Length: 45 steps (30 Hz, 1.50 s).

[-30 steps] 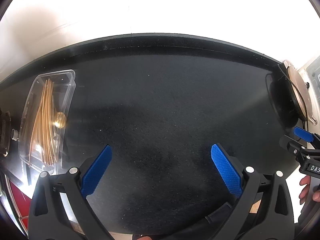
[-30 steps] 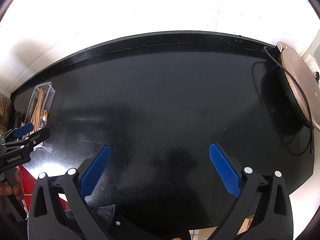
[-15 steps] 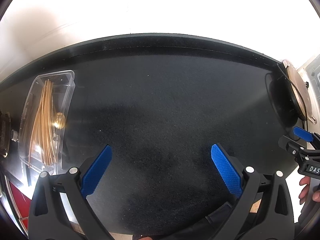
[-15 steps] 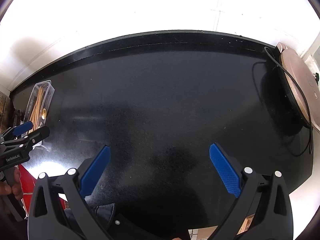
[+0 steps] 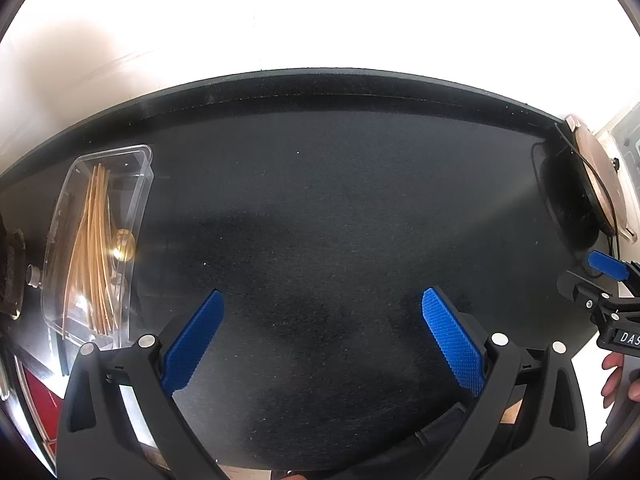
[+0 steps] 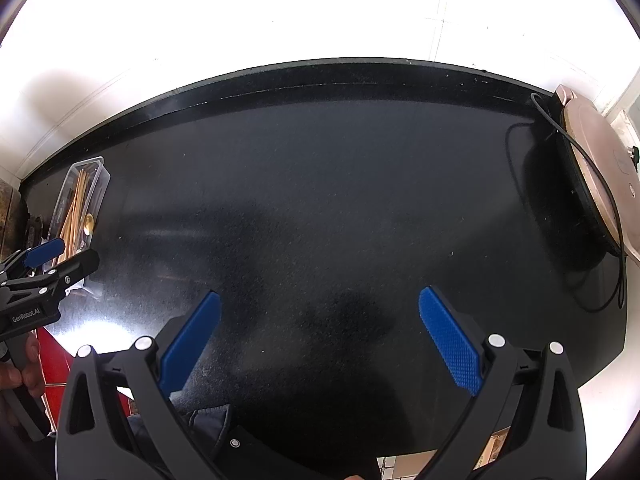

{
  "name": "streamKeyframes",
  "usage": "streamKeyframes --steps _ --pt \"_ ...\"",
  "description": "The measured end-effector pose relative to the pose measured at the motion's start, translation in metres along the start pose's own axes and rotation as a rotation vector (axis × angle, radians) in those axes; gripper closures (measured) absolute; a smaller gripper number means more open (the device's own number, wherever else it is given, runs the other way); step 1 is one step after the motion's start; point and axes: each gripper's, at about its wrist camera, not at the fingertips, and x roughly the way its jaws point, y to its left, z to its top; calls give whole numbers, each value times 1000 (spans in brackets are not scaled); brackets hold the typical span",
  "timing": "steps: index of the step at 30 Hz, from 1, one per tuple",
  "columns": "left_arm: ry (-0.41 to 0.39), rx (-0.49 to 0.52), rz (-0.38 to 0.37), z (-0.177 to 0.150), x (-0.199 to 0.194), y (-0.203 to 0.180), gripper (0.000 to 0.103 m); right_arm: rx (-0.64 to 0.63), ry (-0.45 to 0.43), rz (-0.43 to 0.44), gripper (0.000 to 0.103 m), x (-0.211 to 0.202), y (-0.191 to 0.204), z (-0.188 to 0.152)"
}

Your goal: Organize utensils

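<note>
Holding both grippers, left gripper (image 5: pixel 320 336) and right gripper (image 6: pixel 318 334), jaws spread and empty; I note gold utensils (image 5: pixel 94 248) lying inside the clear tray (image 5: pixel 138 200); stage undeterminable, counter (image 5: pixel 320 220) beside tray bare.

Upper part of both wrist views is blown out white; wall detail behind the black countertop (image 5: pixel 340 208) is unreadable. Clear plastic container (image 5: pixel 100 240), far left of the left gripper (image 5: pixel 322 336): gold utensils (image 5: pixel 94 248) overlap in a bundle, count and types can't be told; one round gold shape (image 5: pixel 123 243) could be a spoon bowl. In the right wrist view the container's near end is covered by the left gripper's fingers (image 6: pixel 60 268). Round appliance (image 6: pixel 596 176), far right of the right gripper (image 6: pixel 318 332), is cut off by the frame edge. Right gripper label in the left view is clipped at "DAS". Dark object (image 5: pixel 10 272) at the left edge is unidentifiable.
</note>
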Motion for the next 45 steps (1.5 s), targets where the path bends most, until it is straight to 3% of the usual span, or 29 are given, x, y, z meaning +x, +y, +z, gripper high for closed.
streamKeyframes --steps 45 --pt "1 -8 23 -1 2 0 7 -6 6 -1 7 3 0 -1"
